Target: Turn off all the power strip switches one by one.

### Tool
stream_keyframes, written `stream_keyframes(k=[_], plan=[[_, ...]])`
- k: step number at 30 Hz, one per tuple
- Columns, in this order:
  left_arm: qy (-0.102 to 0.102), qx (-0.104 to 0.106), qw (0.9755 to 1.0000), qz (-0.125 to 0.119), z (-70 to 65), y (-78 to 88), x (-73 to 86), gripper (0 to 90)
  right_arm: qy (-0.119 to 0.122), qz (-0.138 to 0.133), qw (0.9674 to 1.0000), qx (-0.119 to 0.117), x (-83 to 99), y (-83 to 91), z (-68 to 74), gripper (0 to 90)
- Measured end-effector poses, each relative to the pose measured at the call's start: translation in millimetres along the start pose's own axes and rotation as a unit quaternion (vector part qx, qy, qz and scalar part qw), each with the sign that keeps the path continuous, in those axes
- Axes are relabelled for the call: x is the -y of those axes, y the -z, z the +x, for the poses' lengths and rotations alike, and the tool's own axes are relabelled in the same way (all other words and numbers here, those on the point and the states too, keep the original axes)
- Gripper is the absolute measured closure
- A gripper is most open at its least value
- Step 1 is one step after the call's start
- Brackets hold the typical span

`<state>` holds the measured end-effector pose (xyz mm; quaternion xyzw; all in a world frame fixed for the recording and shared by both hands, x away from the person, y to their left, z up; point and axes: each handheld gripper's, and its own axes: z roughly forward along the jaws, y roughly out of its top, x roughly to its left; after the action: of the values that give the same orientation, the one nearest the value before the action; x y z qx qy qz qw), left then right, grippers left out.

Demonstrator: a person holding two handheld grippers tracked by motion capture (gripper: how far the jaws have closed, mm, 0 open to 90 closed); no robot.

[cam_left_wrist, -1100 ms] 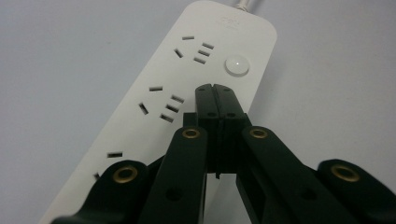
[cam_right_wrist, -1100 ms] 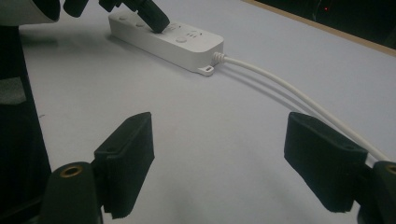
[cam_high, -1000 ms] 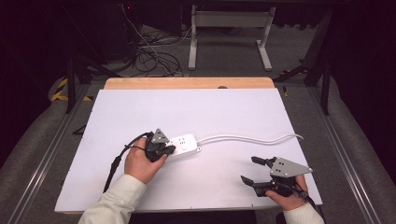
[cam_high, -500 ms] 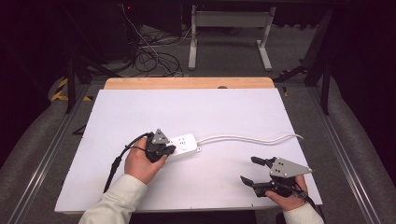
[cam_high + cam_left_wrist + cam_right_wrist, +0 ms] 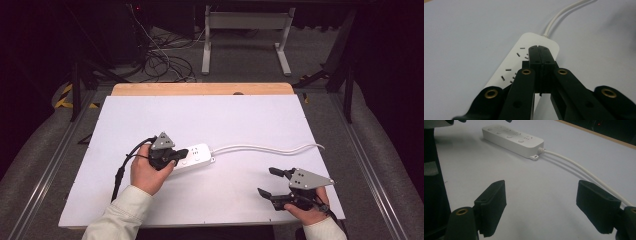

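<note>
Here, left tongs [image 5: 181, 152] closed, empty, over strip [image 5: 197, 155] lying along near edge; right tongs [image 5: 266, 182] wide, empty, farther.

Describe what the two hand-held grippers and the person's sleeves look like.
Each hand-held gripper, left and right, is black with two flat-padded jaws on brass-riveted links and a grey three-cornered plate on top. A black cable trails from the left one. Both sleeves are light cream.

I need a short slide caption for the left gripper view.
Shut left gripper poised over a white power strip on the white table.
</note>
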<state>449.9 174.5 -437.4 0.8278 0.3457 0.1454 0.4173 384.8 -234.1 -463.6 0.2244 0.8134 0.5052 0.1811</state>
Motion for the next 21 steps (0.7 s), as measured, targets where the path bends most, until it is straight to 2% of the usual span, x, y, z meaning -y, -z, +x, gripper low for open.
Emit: stream_keyframes(k=[9,10,13,16,17,21], plan=[[-0.012,-0.001,0.9999,-0.006,-6.1,-0.5,-7.4,90.0,0.0,-0.001,1.0,0.001,-0.1,0.9,0.3,25.1],[-0.008,0.006,0.9999,-0.007,-7.6,-3.0,-9.2,90.0,0.0,-0.001,1.0,0.001,-0.1,0.8,0.2,25.1],[-0.023,0.006,0.9997,-0.003,-12.2,-13.0,-17.3,90.0,-0.002,-0.001,1.0,0.001,0.0,0.6,0.0,25.1],[-0.024,0.022,0.9995,-0.002,-18.9,-23.7,-24.5,90.0,0.0,-0.001,1.0,0.001,0.0,0.6,0.1,25.1],[-0.033,0.02,0.9993,-0.002,-19.9,-26.7,-26.5,90.0,0.0,-0.001,1.0,0.001,0.1,0.7,-0.1,25.1],[-0.028,0.025,0.9993,0.005,-23.6,-35.7,-27.1,90.0,-0.003,0.0,1.0,0.0,1.1,0.6,-0.6,25.0]])
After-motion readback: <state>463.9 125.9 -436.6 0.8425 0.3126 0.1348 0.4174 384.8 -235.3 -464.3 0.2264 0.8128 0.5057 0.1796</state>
